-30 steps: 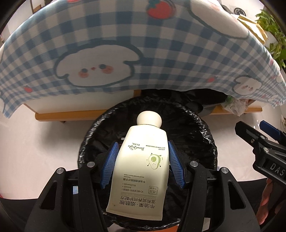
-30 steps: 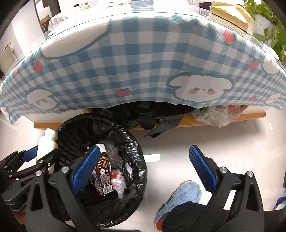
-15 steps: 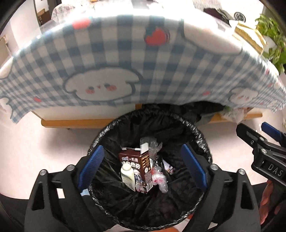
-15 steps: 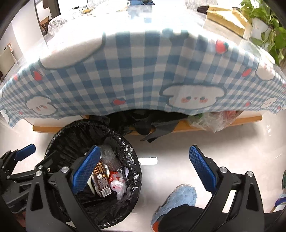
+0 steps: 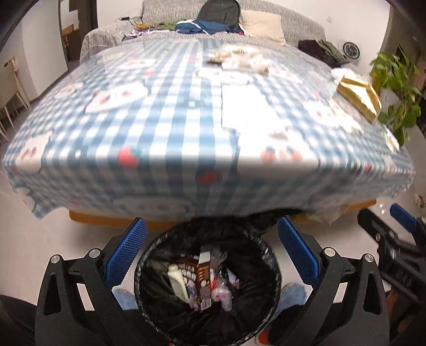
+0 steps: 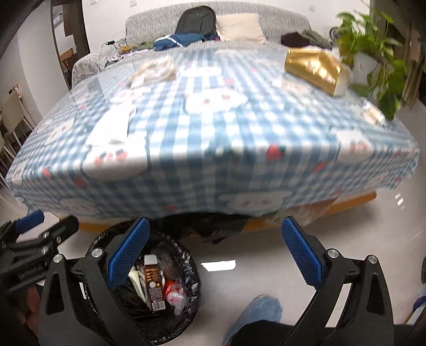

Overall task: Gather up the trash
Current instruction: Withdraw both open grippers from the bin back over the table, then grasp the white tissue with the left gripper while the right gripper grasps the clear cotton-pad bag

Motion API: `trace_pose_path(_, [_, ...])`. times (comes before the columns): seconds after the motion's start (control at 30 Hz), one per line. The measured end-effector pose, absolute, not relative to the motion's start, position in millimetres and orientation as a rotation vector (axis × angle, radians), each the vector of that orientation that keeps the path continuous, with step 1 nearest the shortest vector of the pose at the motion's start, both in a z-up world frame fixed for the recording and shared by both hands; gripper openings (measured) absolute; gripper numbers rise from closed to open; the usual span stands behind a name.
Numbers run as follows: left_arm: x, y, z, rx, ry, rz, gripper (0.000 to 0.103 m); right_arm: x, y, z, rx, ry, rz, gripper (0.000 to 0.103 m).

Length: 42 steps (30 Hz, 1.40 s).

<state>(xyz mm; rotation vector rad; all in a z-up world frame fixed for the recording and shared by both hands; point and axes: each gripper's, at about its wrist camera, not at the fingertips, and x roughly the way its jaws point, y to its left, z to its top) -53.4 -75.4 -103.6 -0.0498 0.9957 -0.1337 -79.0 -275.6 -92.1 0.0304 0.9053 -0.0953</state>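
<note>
A bin with a black liner [image 5: 151, 255] stands on the floor in front of the table. In it lie a cream tube [image 5: 177, 282], a brown drink carton [image 5: 200, 279] and crumpled plastic [image 5: 219, 292]. My left gripper [image 5: 211, 255] is open and empty above the bin. My right gripper [image 6: 213, 255] is open and empty to the right of the bin [image 6: 191, 266], over the floor. On the table lie a white paper [image 5: 243, 106], clear wrappers [image 5: 239, 57] and a gold box [image 5: 358, 94]. The views are blurred.
The low table has a blue checked cloth [image 5: 173, 119] hanging over its edge. A potted plant [image 6: 372, 48] stands at the table's right. A grey sofa [image 6: 213, 24] with a backpack and clothes is behind. Blue slippers [image 6: 262, 311] show on the floor below.
My left gripper opened and the cream tube dropped into the bin. Both grippers then rose, so the table top has come into view.
</note>
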Motion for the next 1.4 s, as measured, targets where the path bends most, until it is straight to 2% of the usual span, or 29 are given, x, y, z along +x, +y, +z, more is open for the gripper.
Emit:
trace_pose_path(0.43, [10.0,-103.9,-64.2,0.005,0.943,-0.146,0.097,-33.0,-287.2,-47.3,0.001,0.839,-0.074,0.096])
trace_pose_path(0.87, [83.2,-125.7,-88.7,0.072,1.007,-0.142,0.094,43.8,-317.2,-45.5,0.023,0.851,-0.1,0.096])
trace_pose_path(0.93, [88.8,-123.3,-93.1,0.076,1.02,-0.139,0.088,51.5,-321.2,-48.1,0.033,0.854,-0.104,0.096])
trace_pose_path(0.97, [92.0,-121.6,-96.1,0.073,1.035,-0.138,0.082,56.5,-323.1,-49.4,0.041,0.856,-0.107,0.096])
trace_pose_path(1.0, [94.2,-120.1,-98.3,0.072,1.043,-0.135,0.081,60.7,-324.2,-50.5,0.045,0.86,-0.106,0.096])
trace_pose_path(1.07, [94.3,-119.3,-97.0,0.08,1.036,-0.136,0.071,69.4,-324.6,-52.7,0.052,0.866,-0.104,0.096])
trace_pose_path(1.13, [94.8,-117.3,-94.5,0.074,1.039,-0.136,0.058,76.7,-323.5,-55.1,0.059,0.871,-0.101,0.095])
trace_pose_path(1.27, [98.9,-105.1,-89.8,0.043,1.058,-0.137,0.018,87.2,-314.3,-57.6,0.061,0.875,-0.089,0.095])
trace_pose_path(1.3, [99.8,-101.6,-89.7,0.036,1.061,-0.141,0.013,89.1,-311.2,-57.6,0.057,0.875,-0.086,0.095])
trace_pose_path(1.4, [100.5,-92.7,-88.9,0.031,1.057,-0.146,0.011,93.0,-300.1,-58.8,0.053,0.875,-0.073,0.095])
